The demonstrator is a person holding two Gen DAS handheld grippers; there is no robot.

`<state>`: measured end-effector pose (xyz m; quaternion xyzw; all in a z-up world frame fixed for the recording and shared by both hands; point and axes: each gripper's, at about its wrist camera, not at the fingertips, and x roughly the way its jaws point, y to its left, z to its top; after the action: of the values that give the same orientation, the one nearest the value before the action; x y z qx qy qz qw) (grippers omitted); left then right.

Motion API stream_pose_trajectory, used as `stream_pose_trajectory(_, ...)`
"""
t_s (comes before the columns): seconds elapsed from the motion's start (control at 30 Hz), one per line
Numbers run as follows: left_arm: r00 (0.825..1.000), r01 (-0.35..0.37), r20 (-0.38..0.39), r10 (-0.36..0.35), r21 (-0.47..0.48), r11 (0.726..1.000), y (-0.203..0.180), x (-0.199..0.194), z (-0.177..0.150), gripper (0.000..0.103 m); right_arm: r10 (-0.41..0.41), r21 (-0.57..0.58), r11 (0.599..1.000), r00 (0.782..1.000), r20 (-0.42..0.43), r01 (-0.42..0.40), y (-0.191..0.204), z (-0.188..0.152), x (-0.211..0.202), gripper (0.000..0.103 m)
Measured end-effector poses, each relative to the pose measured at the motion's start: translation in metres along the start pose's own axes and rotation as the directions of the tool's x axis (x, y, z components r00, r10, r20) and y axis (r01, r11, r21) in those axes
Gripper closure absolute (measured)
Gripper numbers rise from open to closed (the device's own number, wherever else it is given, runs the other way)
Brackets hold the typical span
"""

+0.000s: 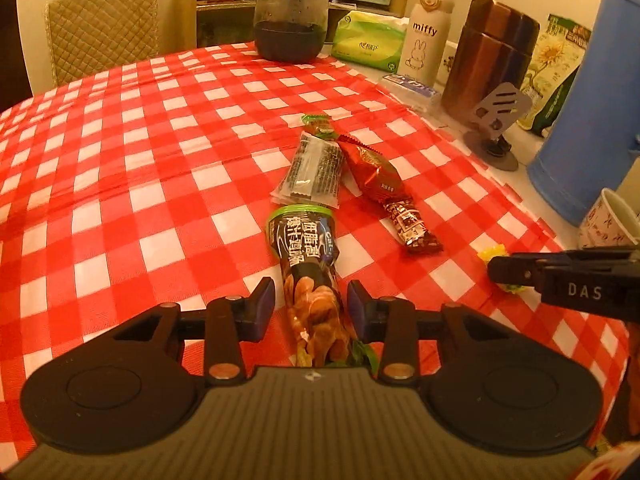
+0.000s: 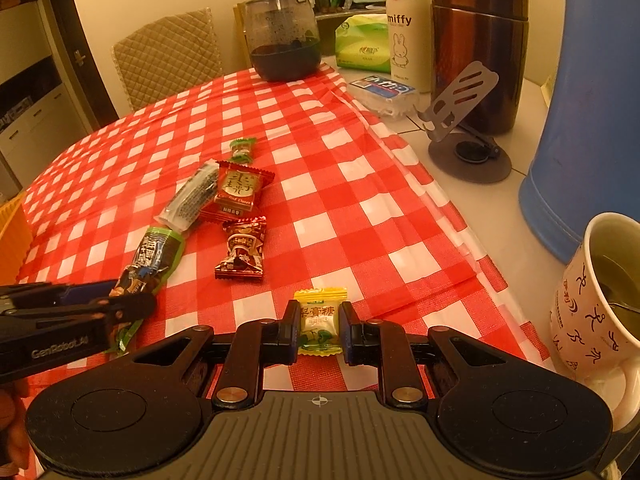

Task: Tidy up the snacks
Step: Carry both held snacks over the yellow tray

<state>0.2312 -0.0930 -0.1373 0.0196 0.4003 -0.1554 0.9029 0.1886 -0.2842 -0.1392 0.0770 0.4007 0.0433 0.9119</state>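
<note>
Left tongs [image 1: 311, 304] narrow, pads beside long snack bag [image 1: 308, 264], not squeezing. Right tongs [image 2: 319, 330] pinch yellow candy [image 2: 320, 318], lower middle. Wrappers light, crinkly, slippery; grab middle.

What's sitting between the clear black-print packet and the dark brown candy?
The red date packet lies between the clear packet and the brown candy, overlapping the clear one; the right wrist view shows it best.

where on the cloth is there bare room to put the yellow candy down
Free: the wide checked cloth between the snack row and the quilted chair, and the strip right of the brown candy toward the cloth's edge. Crowded: the white counter with flask, phone stand and cup.
</note>
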Motion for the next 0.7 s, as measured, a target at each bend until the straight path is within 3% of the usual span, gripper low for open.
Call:
stream_pose_trajectory(0.03, 1.000, -0.010, -0.002, 0.010, 0.009, 1.000, -0.001, 0.000, 0.000, 0.075, -0.001, -0.001, 1.000, 1.000, 0.000, 0.001, 0.000, 0.000, 0.000, 0.083)
stream_pose_trajectory(0.1, 1.000, -0.009, -0.009, 0.009, 0.005, 1.000, 0.000, 0.000, 0.001, 0.076, 0.000, -0.003, 1.000, 1.000, -0.001, 0.000, 0.001, 0.000, 0.001, 0.083)
stream_pose_trajectory(0.37, 0.999, -0.016, -0.028, 0.016, 0.005, 1.000, 0.005, -0.019, -0.003, 0.077, 0.015, -0.008, 1.000, 1.000, 0.005, -0.015, 0.006, 0.001, -0.005, 0.083)
stream_pose_trajectory(0.7, 1.000, -0.015, 0.018, 0.016, -0.049, 0.999, 0.012, -0.066, 0.007, 0.077, 0.045, -0.030, 0.999, 0.998, 0.052, -0.044, 0.028, 0.013, -0.039, 0.083)
